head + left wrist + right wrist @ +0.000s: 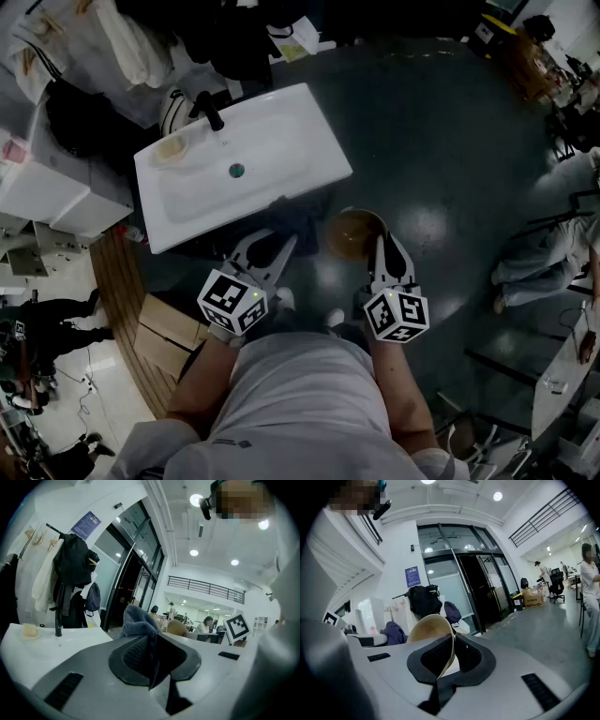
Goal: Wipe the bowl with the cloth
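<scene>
Over the dark floor in front of the sink, I hold both grippers side by side. My left gripper [272,240] is shut on a dark blue-grey cloth [294,214]. In the left gripper view the cloth [137,622] bunches up above the jaws of the left gripper [151,642], pinched between them. My right gripper [382,246] is shut on the rim of a brown bowl [352,234], which sits just right of the cloth. In the right gripper view the tan bowl [427,627] stands on edge, its rim clamped in the right gripper [451,651].
A white sink [281,131] with a black faucet [208,111] and a yellowish sponge [172,150] stands ahead to the left. Cardboard boxes [167,330] lie at the lower left. White cabinets [45,192] are at the far left, and a person [548,248] sits at the right.
</scene>
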`<act>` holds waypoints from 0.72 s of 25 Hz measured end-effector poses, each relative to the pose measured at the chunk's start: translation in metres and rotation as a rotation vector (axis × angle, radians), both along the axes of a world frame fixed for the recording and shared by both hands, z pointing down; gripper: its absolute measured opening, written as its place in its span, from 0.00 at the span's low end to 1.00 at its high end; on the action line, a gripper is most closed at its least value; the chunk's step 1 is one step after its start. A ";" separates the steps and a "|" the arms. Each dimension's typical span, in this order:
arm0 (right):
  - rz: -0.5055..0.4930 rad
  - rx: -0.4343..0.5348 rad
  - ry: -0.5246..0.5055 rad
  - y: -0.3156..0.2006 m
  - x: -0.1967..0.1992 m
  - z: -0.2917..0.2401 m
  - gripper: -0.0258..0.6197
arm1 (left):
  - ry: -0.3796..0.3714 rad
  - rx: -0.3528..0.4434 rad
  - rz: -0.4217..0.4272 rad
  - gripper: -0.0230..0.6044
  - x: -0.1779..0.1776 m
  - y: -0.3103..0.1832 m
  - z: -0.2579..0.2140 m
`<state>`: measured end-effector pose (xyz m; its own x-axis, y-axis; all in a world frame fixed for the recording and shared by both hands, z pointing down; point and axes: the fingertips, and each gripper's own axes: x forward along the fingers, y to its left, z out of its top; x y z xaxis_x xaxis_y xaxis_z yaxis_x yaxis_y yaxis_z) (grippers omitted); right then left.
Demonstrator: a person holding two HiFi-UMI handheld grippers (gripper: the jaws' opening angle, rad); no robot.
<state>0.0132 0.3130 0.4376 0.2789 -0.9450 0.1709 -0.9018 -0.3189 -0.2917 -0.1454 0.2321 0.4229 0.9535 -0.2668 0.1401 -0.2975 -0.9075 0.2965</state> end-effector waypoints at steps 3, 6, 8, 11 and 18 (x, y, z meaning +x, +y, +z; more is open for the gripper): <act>-0.002 -0.004 0.008 -0.008 -0.010 0.002 0.09 | 0.001 -0.016 0.002 0.12 -0.009 -0.008 0.006; -0.003 -0.013 0.015 -0.016 -0.016 0.004 0.09 | 0.003 -0.024 0.006 0.12 -0.014 -0.017 0.010; -0.001 -0.021 0.019 -0.019 -0.016 0.005 0.09 | 0.006 -0.034 0.011 0.12 -0.014 -0.022 0.012; 0.013 -0.013 0.009 -0.026 -0.015 0.005 0.09 | 0.014 -0.045 0.015 0.12 -0.017 -0.030 0.013; 0.043 0.001 0.006 -0.051 -0.018 0.005 0.09 | 0.031 -0.070 0.013 0.12 -0.033 -0.060 0.023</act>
<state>-0.0048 0.2624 0.4429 0.3201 -0.9324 0.1680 -0.8891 -0.3569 -0.2865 -0.1788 0.1726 0.4461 0.9609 -0.2452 0.1284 -0.2758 -0.8881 0.3679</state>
